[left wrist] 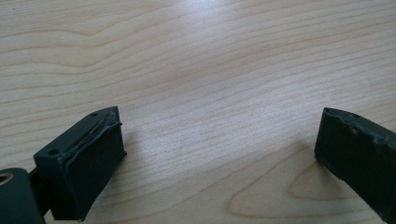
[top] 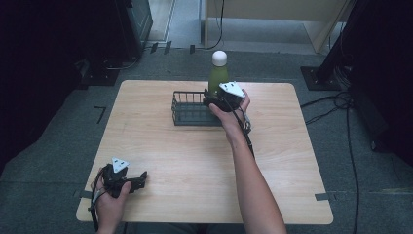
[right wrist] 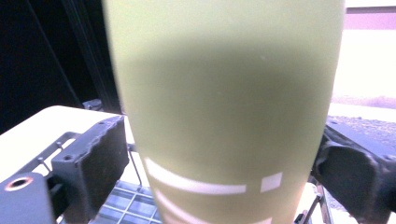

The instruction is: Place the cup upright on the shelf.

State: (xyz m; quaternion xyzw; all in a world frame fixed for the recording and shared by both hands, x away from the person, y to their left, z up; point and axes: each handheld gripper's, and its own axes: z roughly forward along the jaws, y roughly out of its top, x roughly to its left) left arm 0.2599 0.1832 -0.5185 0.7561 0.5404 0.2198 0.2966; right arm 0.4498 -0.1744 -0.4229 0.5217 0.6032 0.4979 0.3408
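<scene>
A green bottle [top: 217, 74] with a white cap stands upright at the right end of a black wire basket [top: 187, 111] at the back middle of the wooden table [top: 160, 151]. My right gripper [top: 213, 100] reaches the bottle from the right, low on its body. In the right gripper view the bottle [right wrist: 224, 93] is close up between the two pads of my right gripper [right wrist: 224, 158], which stand beside it without pressing, so the gripper is open. My left gripper [top: 142, 177] rests at the table's front left, open over bare wood [left wrist: 219, 140] with nothing between its pads.
The basket's wire floor [right wrist: 126, 205] appears below the bottle. Behind the table are dark equipment stands [top: 131, 24] and a light cabinet [top: 272, 14]. Cables [top: 341, 102] lie on the grey floor to the right.
</scene>
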